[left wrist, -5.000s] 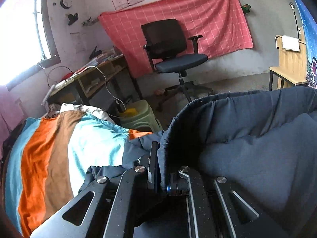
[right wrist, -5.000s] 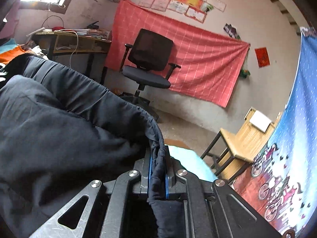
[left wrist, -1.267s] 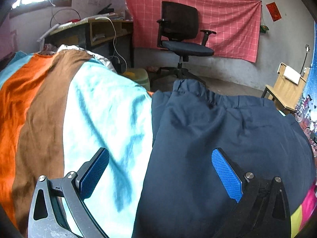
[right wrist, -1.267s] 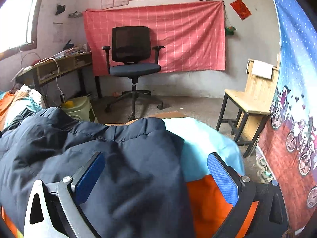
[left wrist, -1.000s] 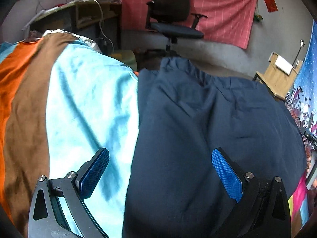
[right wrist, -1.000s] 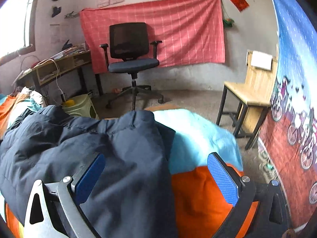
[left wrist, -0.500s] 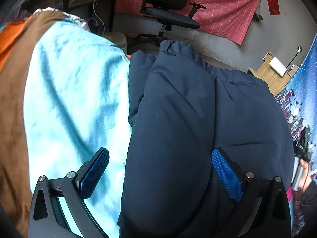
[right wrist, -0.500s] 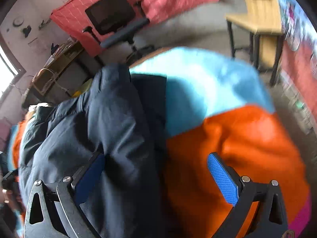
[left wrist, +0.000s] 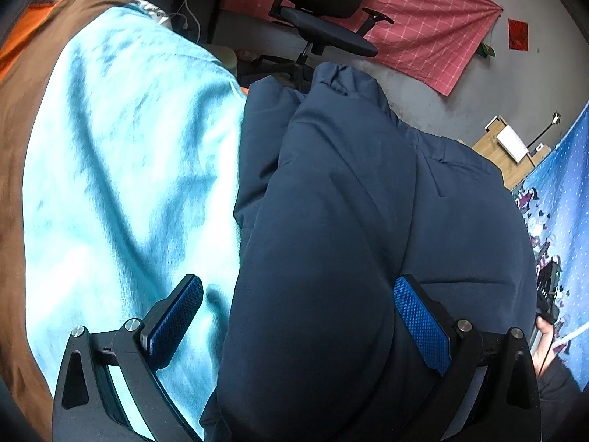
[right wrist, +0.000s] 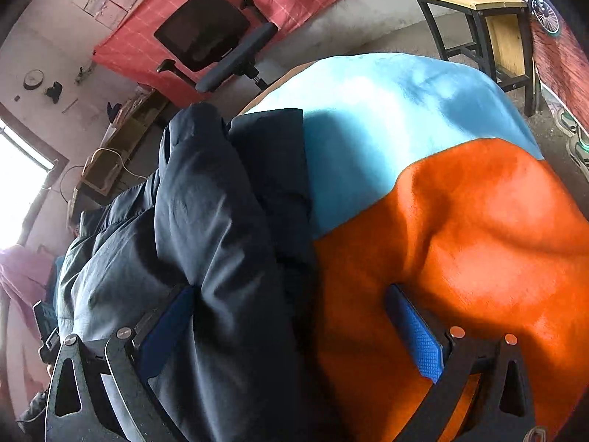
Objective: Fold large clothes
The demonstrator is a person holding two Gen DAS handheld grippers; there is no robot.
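A striped blanket [left wrist: 121, 169] of light blue, orange and brown bands is spread over the bed, and the navy padded jacket [left wrist: 349, 228] is laid on top of it. In the left wrist view the jacket's long axis is seen to run away from the camera, from the near edge of the bed toward the office chair [left wrist: 327, 11] and the red checked cloth [left wrist: 423, 29] on the far wall; a gathered, elastic-looking end is pointed that way. The jacket is folded into a thick, puffy bundle with one panel laid over another, so that a raised ridge is formed along its length. The fabric is matte, dark blue and softly creased.

In the right wrist view the same bundle [right wrist: 206, 243] is shown along the left, with the blanket's blue and orange bands bared beside it.

The left gripper [left wrist: 298, 316] is held low over the jacket's near end with its blue-padded fingers [left wrist: 421, 324] spread wide, nothing gripped. The right gripper [right wrist: 291, 335] is likewise spread wide, one finger at the jacket, the other over the orange band.
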